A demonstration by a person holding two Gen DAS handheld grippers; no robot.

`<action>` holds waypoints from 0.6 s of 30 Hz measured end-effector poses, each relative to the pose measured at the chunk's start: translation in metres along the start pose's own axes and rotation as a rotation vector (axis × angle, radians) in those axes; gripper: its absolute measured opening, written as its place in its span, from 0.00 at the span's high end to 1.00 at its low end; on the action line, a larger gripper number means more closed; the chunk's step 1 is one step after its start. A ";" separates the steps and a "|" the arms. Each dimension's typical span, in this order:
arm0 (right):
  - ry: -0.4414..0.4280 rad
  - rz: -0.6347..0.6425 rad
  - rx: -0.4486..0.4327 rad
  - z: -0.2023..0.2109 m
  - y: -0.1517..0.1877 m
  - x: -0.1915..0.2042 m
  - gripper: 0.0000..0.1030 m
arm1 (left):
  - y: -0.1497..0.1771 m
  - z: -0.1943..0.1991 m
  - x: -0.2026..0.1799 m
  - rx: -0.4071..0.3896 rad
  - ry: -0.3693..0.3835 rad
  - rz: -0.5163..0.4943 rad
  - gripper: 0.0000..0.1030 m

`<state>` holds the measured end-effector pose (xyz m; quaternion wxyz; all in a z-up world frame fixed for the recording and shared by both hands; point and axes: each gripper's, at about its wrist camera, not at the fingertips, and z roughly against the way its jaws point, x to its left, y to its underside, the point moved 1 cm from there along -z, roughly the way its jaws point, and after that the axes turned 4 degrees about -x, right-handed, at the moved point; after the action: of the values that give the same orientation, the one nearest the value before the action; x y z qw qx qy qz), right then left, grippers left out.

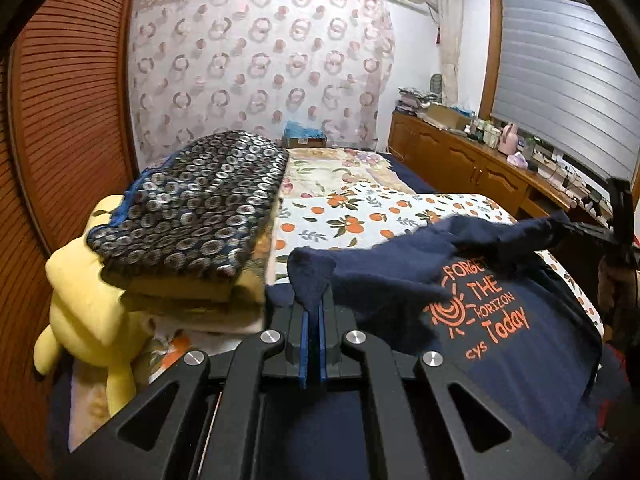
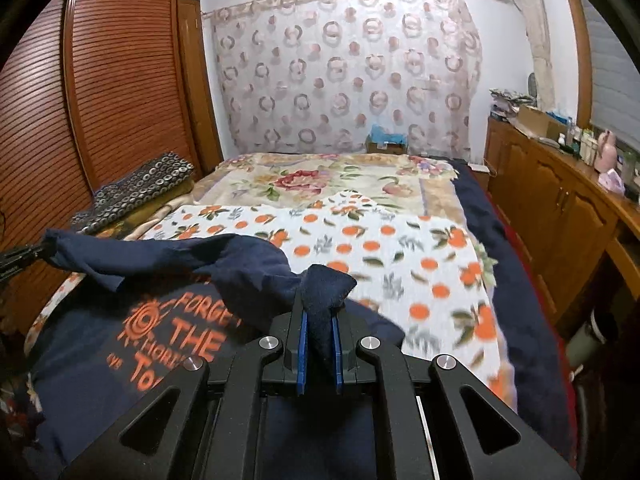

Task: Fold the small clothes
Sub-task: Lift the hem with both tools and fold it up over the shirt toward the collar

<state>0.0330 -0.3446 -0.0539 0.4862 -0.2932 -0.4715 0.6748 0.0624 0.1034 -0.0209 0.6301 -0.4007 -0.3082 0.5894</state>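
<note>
The left gripper pinches a corner of the navy T-shirt at lower centre; the right gripper clamps another bunched corner. The shirt spreads over the orange-print bedsheet. Only the left view shows the yellow plush toy at lower left.

The bed carries an orange-print sheet over a floral blanket. A navy shirt lies on the sheet. Folded bedding and a yellow plush rest at the wardrobe-side edge.
</note>
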 end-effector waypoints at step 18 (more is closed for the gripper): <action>0.058 -0.012 0.042 0.108 0.018 0.011 0.91 | 0.020 0.079 -0.011 -0.038 0.003 -0.042 0.96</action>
<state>-0.0701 -0.3735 -0.0288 0.5098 -0.2997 -0.4447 0.6727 -0.0172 0.1032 0.0011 0.6351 -0.4068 -0.3267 0.5695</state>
